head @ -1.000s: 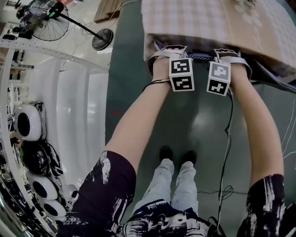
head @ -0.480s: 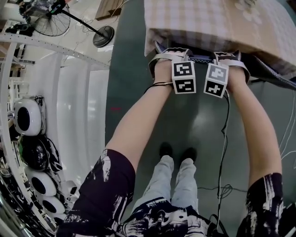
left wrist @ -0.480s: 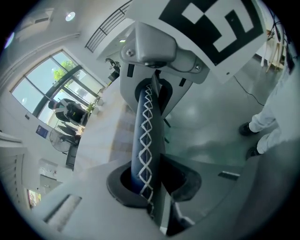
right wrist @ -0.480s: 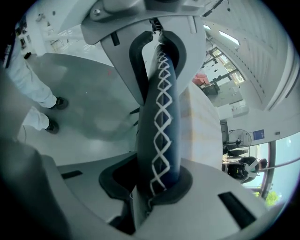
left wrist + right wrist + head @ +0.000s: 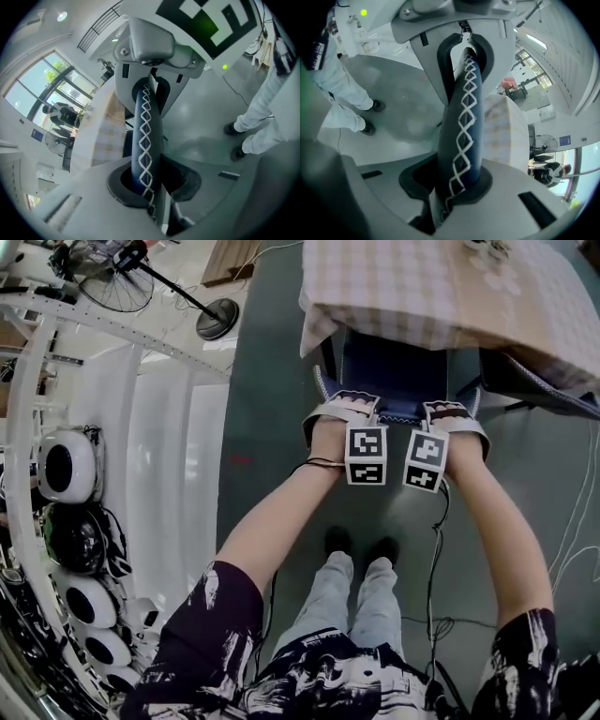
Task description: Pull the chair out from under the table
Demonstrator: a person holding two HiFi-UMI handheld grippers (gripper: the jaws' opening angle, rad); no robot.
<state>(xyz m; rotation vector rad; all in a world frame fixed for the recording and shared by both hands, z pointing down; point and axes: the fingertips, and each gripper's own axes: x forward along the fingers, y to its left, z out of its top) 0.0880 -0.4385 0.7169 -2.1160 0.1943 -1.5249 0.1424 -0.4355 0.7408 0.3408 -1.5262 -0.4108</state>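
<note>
Navy upholstery with white criss-cross stitching fills both gripper views: it is the top rim [image 5: 394, 414] of the chair [image 5: 398, 367].

- Left gripper [image 5: 149, 185]: jaws nearly together, dark pads pressed on either side of the rim. Firm grip.
- Right gripper [image 5: 457, 185]: same hold, jaws nearly together on the rim. These jaws have just been closing a little, with the rim between them.
- In the head view the two grippers sit close beside each other on the rim, left one nearer the chair's left corner, one forearm behind each.

Chair position: on the grey-green floor [image 5: 272, 427], partly out from under the table [image 5: 375, 320]. Its far part lies beneath the overhanging checked tablecloth [image 5: 422, 282]. The near part, with the rim, is clear of the table edge.

Orientation: backrest faces the person, seat points away under the table. The rim's long axis runs left to right across the head view. In each gripper view it runs up the frame between the pads.

Markings: each marker cube [image 5: 366, 454] carries black-and-white square patterns. A small blue sign [image 5: 565, 139] shows in the right gripper view, its print too small to read.

Surroundings: the person's dark shoes [image 5: 361, 549] stand behind the chair. A standing fan [image 5: 112, 282] is far left.
</note>
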